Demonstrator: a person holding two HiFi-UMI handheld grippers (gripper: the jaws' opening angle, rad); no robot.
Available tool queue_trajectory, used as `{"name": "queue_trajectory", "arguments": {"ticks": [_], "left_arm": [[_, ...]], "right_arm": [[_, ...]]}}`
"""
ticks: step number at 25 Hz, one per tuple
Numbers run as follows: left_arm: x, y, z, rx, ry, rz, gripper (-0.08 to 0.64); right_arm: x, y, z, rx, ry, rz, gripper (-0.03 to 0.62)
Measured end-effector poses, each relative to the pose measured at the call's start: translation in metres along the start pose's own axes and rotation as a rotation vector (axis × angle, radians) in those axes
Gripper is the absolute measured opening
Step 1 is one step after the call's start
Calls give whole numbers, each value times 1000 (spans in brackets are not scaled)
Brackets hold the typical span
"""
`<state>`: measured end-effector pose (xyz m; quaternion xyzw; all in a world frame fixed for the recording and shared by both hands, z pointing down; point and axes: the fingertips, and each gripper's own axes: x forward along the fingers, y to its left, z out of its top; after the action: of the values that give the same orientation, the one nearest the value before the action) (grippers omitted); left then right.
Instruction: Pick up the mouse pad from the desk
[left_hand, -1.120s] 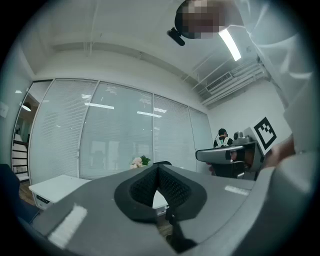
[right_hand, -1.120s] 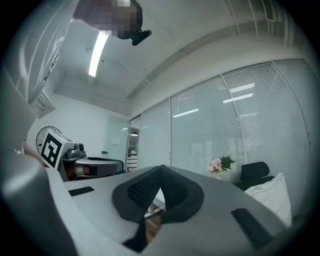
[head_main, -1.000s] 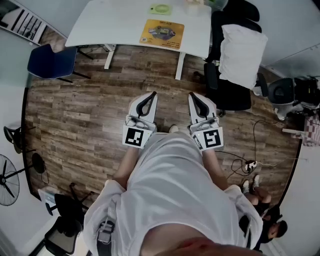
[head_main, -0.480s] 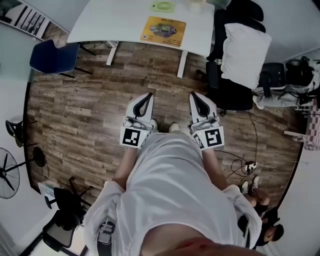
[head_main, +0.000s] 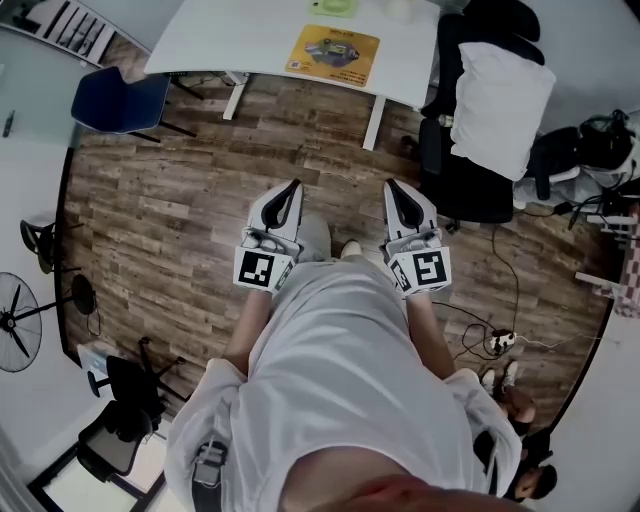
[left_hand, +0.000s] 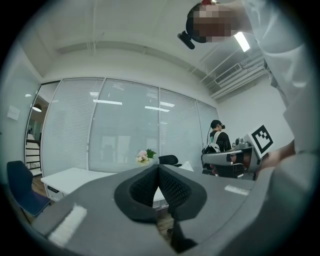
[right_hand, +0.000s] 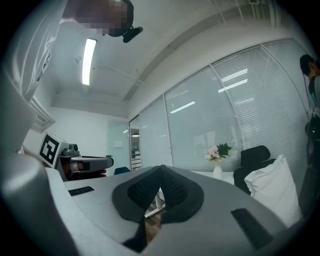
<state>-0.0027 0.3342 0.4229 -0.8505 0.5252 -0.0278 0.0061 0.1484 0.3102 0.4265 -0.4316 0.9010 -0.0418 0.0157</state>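
The yellow rectangular mouse pad (head_main: 333, 55) lies flat, seemingly just inside the near edge of the white table (head_main: 230, 35). Bare wood-plank floor (head_main: 200, 170) separates it from left tongs (head_main: 293, 187) and right tongs (head_main: 391, 186), both closed, empty.

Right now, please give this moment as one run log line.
stage: pick not begun | left gripper: shut, empty | right gripper: shut, empty | mouse pad: flat on desk, untouched

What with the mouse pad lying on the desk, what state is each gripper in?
Left gripper: closed, holding nothing.
Right gripper: closed, holding nothing.
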Motion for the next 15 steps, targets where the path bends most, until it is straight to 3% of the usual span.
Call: {"name": "queue_trajectory", "arguments": {"ticks": [10, 15], "left_arm": [[39, 20, -10, -6, 11, -8, -15], [86, 60, -26, -42, 6, -5, -15]], "right_arm": [[27, -32, -12, 16, 27, -28, -3], [70, -50, -14, -15, 56, -51, -3]]}}
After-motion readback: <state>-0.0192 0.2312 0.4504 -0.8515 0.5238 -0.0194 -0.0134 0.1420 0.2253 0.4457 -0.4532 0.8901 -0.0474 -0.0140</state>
